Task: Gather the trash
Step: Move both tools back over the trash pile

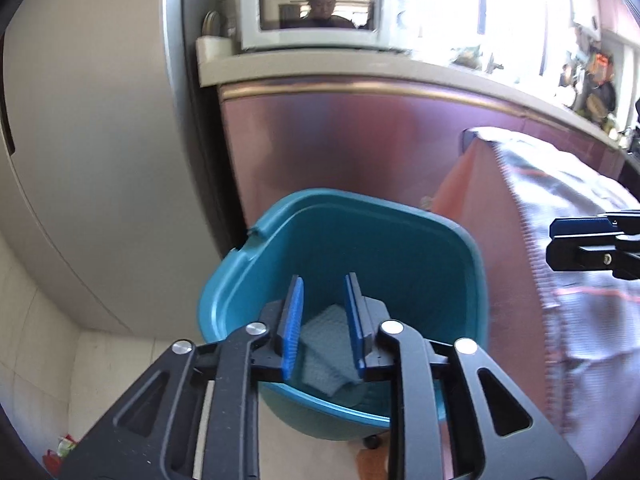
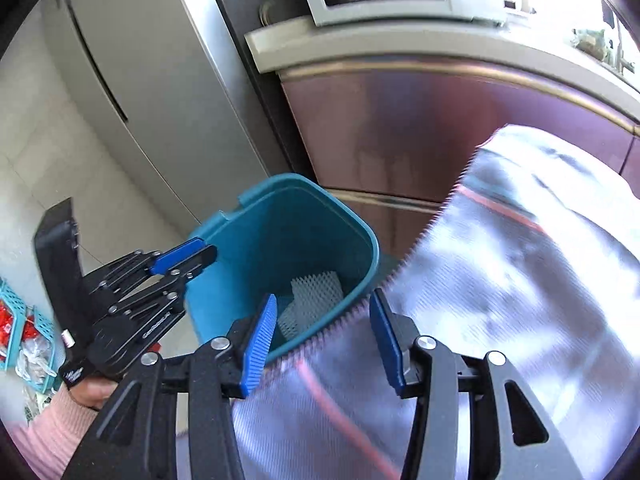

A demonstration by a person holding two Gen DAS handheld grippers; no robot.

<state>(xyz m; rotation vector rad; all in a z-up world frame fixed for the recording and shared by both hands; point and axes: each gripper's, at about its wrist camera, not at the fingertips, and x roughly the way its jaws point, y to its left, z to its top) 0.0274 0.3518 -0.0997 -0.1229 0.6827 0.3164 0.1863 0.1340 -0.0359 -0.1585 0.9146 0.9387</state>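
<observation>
We see the teal plastic bin point(image 1: 332, 240) on the floor before the reddish cabinet front point(image 1: 340, 140), with white mesh foam wrap point(image 2: 316, 300) lying inside. A blurred silver foil bag point(image 2: 520, 280) hangs just beside its rim. The left tongs point(image 1: 322, 316) and the right tongs point(image 2: 322, 332) both stand open, gripping nothing. A grey refrigerator point(image 1: 100, 140) stands left.

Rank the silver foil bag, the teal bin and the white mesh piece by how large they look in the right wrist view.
1. Silver foil bag, largest, though it lies closest to the camera, which inflates it.
2. Teal bin.
3. White mesh piece inside the bin, clearly smallest.
</observation>
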